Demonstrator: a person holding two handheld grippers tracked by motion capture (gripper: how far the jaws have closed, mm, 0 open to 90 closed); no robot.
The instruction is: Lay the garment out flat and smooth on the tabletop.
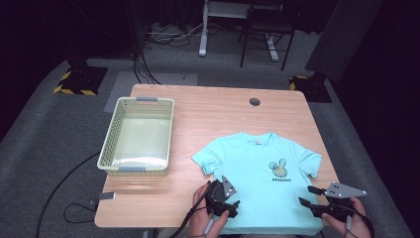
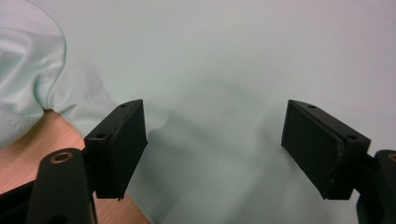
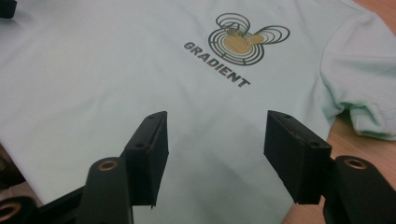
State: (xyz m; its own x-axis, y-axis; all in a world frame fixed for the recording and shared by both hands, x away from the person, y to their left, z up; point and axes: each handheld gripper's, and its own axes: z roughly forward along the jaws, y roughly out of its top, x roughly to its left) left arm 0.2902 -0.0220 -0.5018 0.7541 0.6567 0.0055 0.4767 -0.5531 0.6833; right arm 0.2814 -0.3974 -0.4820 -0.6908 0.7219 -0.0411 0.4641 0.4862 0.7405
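Observation:
A light turquoise T-shirt (image 1: 257,173) lies flat, front up, on the near right part of the wooden table (image 1: 208,114), its hem at the front edge. Its chest carries a round logo (image 3: 243,41) with the word GRADIENT. My left gripper (image 1: 232,205) hovers over the shirt's lower left side, jaws open, bare cloth (image 2: 215,93) between them. My right gripper (image 1: 307,196) sits over the lower right side near the hem, open too, only flat cloth (image 3: 93,70) between its jaws.
A pale green plastic basket (image 1: 110,144), with nothing in it, stands on the table's left half. A round grommet hole (image 1: 254,101) is at the far edge. A cable (image 1: 64,183) trails on the carpet at the left. Chair and desk legs (image 1: 262,44) stand beyond the table.

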